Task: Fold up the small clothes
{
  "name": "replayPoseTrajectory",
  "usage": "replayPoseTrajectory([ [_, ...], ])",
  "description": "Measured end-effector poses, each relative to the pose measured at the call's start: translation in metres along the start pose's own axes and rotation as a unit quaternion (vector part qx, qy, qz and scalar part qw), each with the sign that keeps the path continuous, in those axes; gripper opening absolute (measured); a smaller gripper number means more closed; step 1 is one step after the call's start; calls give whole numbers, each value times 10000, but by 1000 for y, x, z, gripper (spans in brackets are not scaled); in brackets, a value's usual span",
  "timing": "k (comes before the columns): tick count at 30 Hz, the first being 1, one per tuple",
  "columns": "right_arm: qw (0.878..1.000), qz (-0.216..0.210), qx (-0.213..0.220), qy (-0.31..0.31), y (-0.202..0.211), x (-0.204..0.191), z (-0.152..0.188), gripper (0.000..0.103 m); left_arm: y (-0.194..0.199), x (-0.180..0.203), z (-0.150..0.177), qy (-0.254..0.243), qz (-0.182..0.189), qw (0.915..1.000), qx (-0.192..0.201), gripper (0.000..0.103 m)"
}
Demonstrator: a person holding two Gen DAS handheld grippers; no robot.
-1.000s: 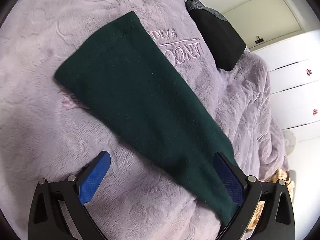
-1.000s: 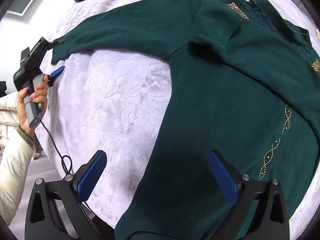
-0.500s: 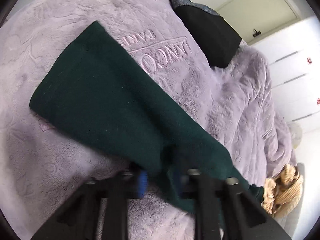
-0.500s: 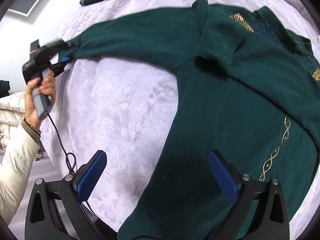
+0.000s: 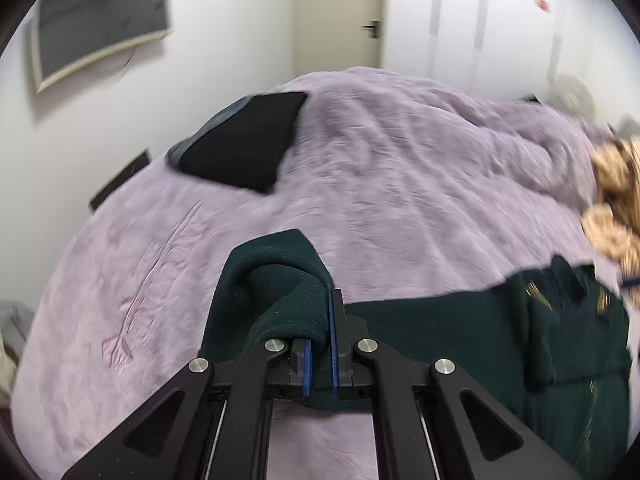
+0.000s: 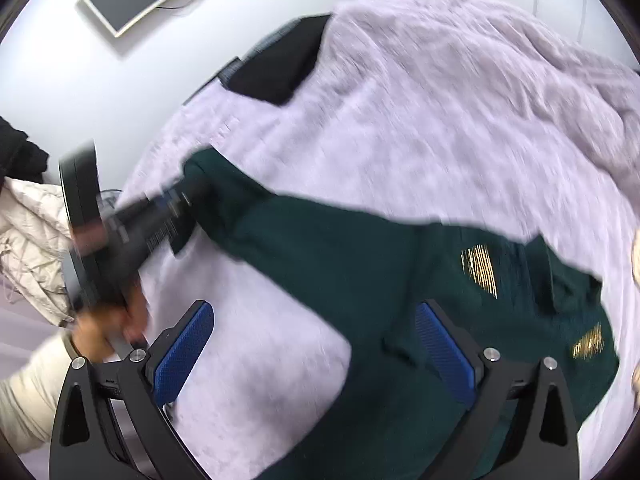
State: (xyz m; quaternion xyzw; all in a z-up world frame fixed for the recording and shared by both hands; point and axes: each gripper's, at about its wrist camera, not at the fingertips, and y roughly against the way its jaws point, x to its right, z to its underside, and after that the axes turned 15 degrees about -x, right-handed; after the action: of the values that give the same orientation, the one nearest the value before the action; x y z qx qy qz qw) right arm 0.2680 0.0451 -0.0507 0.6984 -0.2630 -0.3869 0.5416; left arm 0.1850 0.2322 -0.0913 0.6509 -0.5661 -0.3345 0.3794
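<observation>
A dark green sweater (image 6: 352, 280) with gold trim lies on a lilac blanket (image 6: 440, 128). My left gripper (image 5: 319, 344) is shut on the end of the sweater's sleeve (image 5: 280, 280), whose cloth bunches over the blue pads. In the right wrist view the left gripper (image 6: 176, 204) holds that sleeve end lifted off the blanket, at the left. My right gripper (image 6: 316, 352) hangs open above the sweater's body and the blanket, with nothing between its blue fingers (image 6: 444, 356).
A black cushion (image 5: 248, 144) lies at the blanket's far side. A tan plush toy (image 5: 616, 200) sits at the right. A framed dark panel (image 5: 100, 20) hangs on the wall, and a door and white cupboards (image 5: 480, 20) stand behind the bed. A hand (image 6: 104, 320) and cream sleeve hold the left gripper.
My left gripper closed on the sleeve end, then lifted and rolled, pulling the sleeve up off the blanket. My right gripper rose, staying open.
</observation>
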Motion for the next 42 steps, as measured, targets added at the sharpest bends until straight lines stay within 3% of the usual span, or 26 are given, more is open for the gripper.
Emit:
replayPoseTrajectory([
  [3, 9993, -24, 17, 362, 9, -15, -33, 101, 5, 42, 11, -592, -73, 9982, 78, 7],
  [7, 9970, -194, -413, 627, -10, -31, -66, 100, 6, 77, 25, -911, -66, 9958, 66, 7],
  [9, 9963, -267, -611, 540, -29, -29, -75, 100, 5, 82, 30, -922, -2, 9957, 27, 7],
  [16, 9845, -1263, -1163, -367, -98, 12, -83, 96, 7, 84, 49, -1010, 6, 9949, -6, 7],
  [17, 9810, -1429, -1227, -466, -106, 15, -80, 89, 8, 85, 50, -1040, -2, 9946, -3, 7],
  [19, 9738, -1722, -1319, -678, -118, 20, -76, 61, 10, 88, 52, -1110, 18, 9938, -19, 7],
  [20, 9691, -1925, -1354, -740, -125, 21, -75, 30, 10, 90, 52, -1128, 29, 9936, -42, 7],
  [21, 9668, -2041, -1332, -766, -128, 22, -73, 23, 11, 92, 52, -1135, 7, 9935, -60, 7],
  [26, 9681, -2168, -913, -858, -104, 34, -60, 20, 27, 106, 49, -1171, 127, 9930, 22, 7],
  [31, 9677, -2308, -517, -871, -56, 60, -42, 20, 52, 144, 39, -1321, 372, 9904, 173, 7],
  [42, 9676, -2075, 200, -1425, 34, 184, 41, 20, 76, 287, 36, -2043, 1094, 9724, 283, 7],
])
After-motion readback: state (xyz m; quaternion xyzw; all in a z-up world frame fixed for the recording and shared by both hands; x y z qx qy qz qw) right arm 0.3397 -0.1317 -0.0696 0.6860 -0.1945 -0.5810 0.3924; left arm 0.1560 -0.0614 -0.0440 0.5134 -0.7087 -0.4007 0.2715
